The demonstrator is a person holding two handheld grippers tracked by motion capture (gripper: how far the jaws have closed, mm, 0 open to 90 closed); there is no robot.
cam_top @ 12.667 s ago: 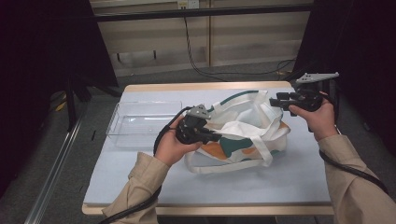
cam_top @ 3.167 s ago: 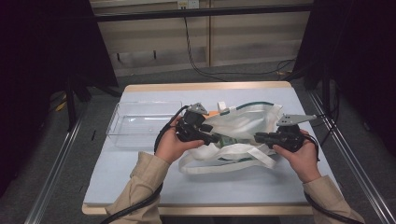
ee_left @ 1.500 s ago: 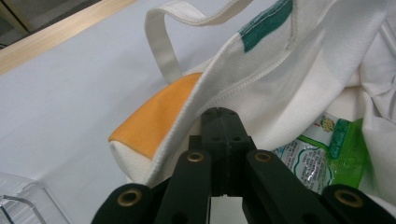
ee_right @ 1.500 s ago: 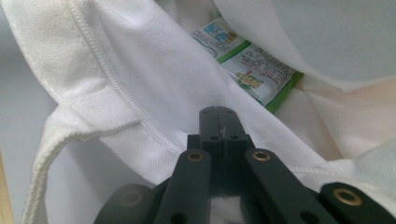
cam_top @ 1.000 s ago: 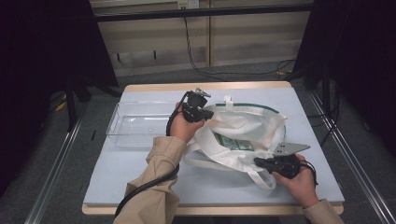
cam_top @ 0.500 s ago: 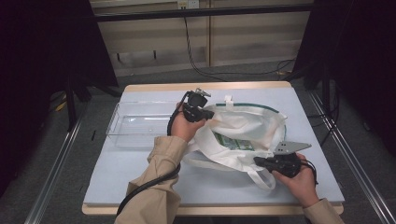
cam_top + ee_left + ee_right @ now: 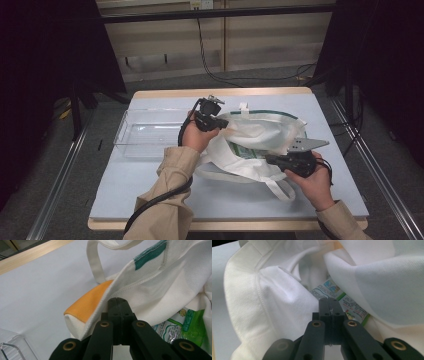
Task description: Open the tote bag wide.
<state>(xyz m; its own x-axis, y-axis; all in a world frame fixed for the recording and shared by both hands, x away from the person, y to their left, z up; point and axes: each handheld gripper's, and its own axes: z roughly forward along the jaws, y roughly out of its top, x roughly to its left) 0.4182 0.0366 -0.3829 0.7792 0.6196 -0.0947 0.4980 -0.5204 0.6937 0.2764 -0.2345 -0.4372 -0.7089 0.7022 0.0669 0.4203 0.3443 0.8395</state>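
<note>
Since your left gripper (image 7: 223, 121) and right gripper (image 7: 268, 159) are both clamped on the tote bag (image 7: 260, 135) rim at frame center, yanking unevenly could dump that green packet (image 7: 245, 150) onto the table (image 7: 150, 185).

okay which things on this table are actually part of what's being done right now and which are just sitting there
In use:
- white tote bag, its mouth pulled open
- left gripper, shut on the bag's rim
- right gripper, shut on the opposite rim
- green snack packet inside the bag

Lying about:
- clear plastic bin beside the bag
</note>
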